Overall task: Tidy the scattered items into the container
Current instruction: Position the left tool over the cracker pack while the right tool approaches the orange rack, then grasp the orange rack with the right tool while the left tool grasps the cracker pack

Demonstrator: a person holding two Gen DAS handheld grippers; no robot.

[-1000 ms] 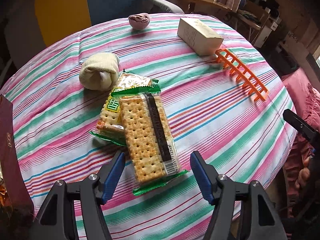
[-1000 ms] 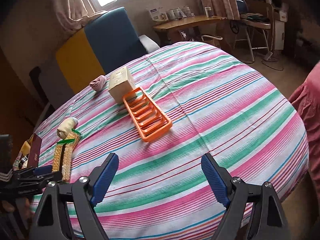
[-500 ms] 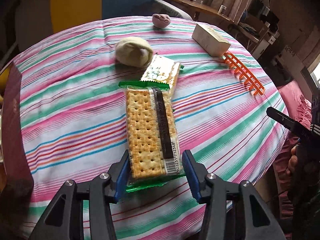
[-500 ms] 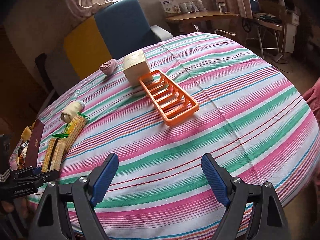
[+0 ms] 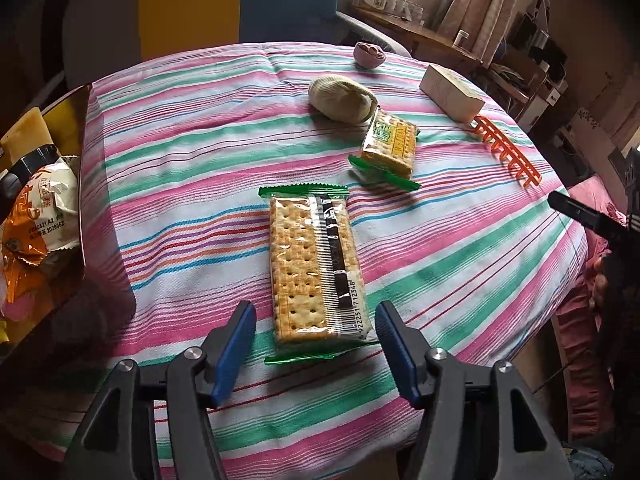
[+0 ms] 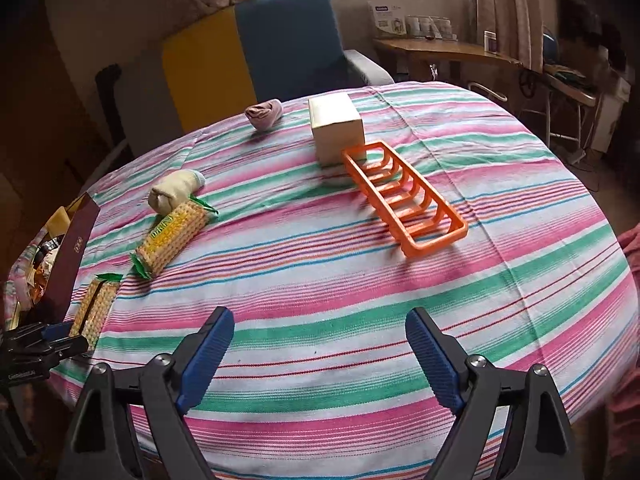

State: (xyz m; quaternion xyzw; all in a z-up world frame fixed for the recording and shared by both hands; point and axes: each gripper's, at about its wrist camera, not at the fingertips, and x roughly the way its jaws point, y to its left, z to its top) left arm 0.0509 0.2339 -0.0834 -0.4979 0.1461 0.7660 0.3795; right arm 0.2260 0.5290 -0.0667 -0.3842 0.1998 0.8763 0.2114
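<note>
A long cracker packet (image 5: 314, 264) lies on the striped tablecloth just ahead of my open, empty left gripper (image 5: 316, 324); it also shows in the right wrist view (image 6: 95, 306). A second cracker packet (image 5: 389, 142) lies farther off beside a rolled cream sock (image 5: 342, 98). A dark maroon container (image 5: 86, 184) with snack bags (image 5: 38, 216) inside stands at the table's left edge. My right gripper (image 6: 320, 340) is open and empty over bare cloth near the front edge.
An orange plastic rack (image 6: 402, 196) and a cream box (image 6: 336, 126) sit mid-table. A rolled pink sock (image 6: 264, 114) lies at the far edge. A blue and yellow armchair (image 6: 288, 40) stands behind the table.
My left gripper carried the long cracker packet to the left, then opened and let it go. The packet now lies apart from the second packet. The right gripper stayed open and shifted slightly.
</note>
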